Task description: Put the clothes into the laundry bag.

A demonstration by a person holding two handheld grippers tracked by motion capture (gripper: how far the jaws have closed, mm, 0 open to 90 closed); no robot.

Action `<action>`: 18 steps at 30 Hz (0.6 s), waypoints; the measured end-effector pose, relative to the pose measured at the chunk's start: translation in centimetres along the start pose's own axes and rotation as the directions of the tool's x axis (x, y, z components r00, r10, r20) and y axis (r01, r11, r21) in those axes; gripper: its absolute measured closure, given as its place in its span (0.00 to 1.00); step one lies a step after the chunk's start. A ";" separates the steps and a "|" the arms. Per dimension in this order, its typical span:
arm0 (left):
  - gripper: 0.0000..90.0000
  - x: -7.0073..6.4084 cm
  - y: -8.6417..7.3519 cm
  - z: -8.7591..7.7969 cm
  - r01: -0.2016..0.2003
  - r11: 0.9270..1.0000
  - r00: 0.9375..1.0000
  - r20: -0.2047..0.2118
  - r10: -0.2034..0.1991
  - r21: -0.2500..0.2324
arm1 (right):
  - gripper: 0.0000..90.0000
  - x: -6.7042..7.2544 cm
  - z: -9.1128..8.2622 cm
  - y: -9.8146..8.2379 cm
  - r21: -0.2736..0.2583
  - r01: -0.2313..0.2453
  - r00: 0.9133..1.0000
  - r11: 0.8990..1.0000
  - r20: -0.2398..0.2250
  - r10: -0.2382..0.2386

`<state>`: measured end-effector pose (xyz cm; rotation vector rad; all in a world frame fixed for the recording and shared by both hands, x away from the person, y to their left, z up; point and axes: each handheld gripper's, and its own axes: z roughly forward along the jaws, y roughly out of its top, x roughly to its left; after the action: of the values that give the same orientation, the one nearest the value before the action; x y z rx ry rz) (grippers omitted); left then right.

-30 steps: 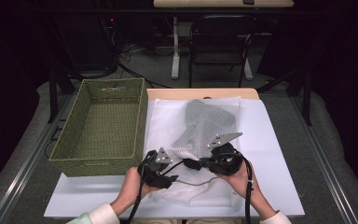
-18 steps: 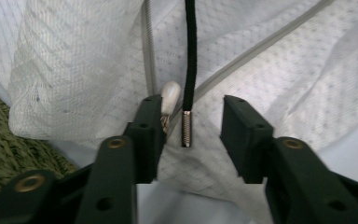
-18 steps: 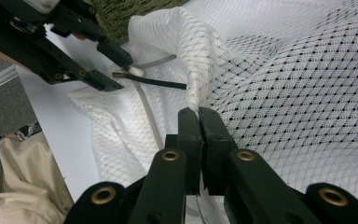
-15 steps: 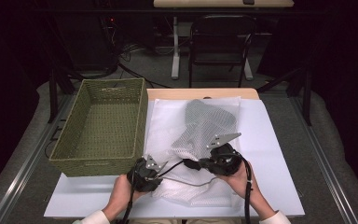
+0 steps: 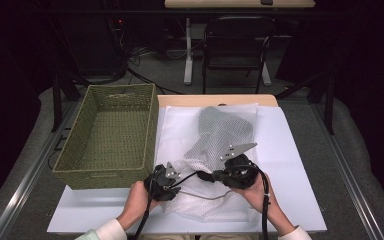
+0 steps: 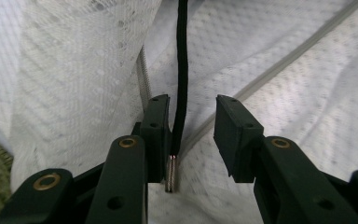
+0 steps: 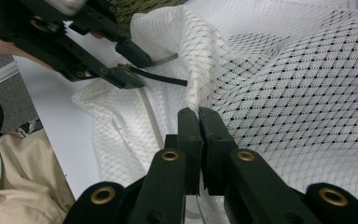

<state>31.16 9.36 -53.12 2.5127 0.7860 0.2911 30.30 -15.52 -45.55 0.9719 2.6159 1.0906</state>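
Looking down from the high view, the left gripper has dropped to the white mesh laundry bag on the white sheet-covered table, beside the woven green basket; dark room, chair behind. Left gripper view: jaws, just narrowed, stand part-open around the black zipper cord, so a pull seems next. Right gripper view: the right gripper pinches mesh.

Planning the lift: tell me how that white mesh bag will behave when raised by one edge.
The white mesh bag lies crumpled in soft folds, so it will probably droop limply. Its open netting looks light. Where the right gripper pinches an edge, the fabric bunches, so it may stretch rather than slip.
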 end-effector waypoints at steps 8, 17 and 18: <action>0.94 -0.1 0.4 1.0 -0.036 0.999 0.999 0.003 0.036 0.029 | 0.98 0.0 -0.1 0.0 -0.003 0.004 1.000 1.000 -0.001 -0.004; 0.96 -0.7 2.0 1.0 -0.049 0.998 0.999 -0.010 0.048 -0.049 | 0.98 0.2 -0.8 0.3 -0.022 0.008 1.000 1.000 0.002 -0.007; 0.96 -0.7 2.3 1.2 -0.040 0.997 0.999 -0.016 0.039 -0.065 | 0.98 0.2 -0.9 0.3 -0.025 0.007 1.000 1.000 0.003 -0.007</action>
<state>32.08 6.85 -52.98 2.4702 0.7215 0.3439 29.95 -15.74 -44.71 0.9571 2.5951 1.1169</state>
